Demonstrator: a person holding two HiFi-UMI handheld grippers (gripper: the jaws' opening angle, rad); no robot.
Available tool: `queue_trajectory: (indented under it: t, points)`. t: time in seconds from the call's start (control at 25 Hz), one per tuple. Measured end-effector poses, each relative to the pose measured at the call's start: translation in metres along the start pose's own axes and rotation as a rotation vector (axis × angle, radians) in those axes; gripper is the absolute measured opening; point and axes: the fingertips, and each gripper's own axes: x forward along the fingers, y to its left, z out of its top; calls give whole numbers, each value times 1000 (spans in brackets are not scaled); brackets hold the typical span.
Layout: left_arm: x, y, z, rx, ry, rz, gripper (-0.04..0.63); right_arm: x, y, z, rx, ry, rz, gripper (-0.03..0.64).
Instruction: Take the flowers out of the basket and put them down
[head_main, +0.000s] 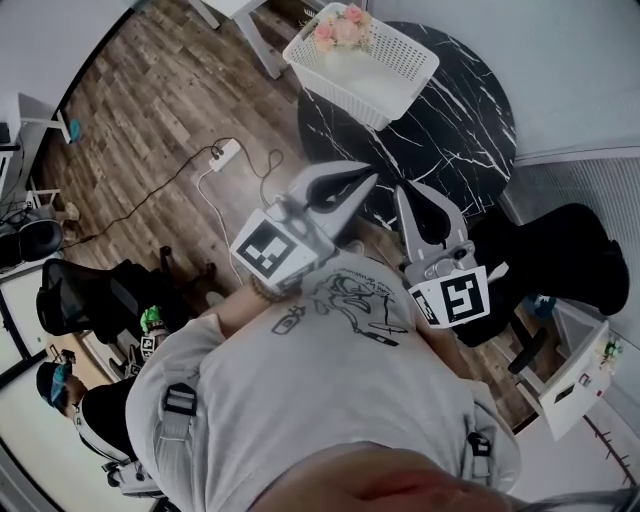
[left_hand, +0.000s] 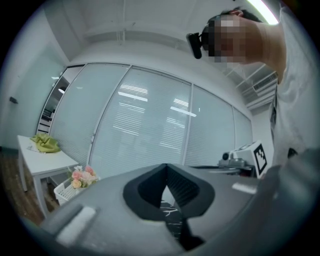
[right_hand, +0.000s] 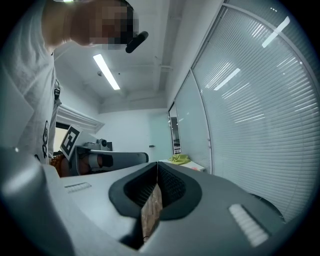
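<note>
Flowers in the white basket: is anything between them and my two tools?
Nothing visible. The flowers sit at the basket's far end on the black table. Only bare tabletop and the basket's near wall separate them from the left tool and right tool.

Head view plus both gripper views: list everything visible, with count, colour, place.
basket: 1, white, far side of the table
flowers: 1 bunch, pink and cream, in the basket's left corner
table: 1, round, black marble with white veins, ahead of the claws
power strip: 1, white, on the wood floor left of the table
office chair: 1, black, far left
side table: 1, white, behind the basket
cloth: 1, green, on the side table
left claw: 1, grey, shut, empty
right claw: 1, grey, shut, empty
</note>
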Motion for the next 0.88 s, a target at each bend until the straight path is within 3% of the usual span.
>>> queue_trajectory:
  t: [0.28,0.88]
  points:
    - [10,61,4,-3,22,25,2,52,-26,-1,-7,19,-13,30]
    - [35,200,-6,22,112,62,2,160,-89,-28,-58,106,-64,154]
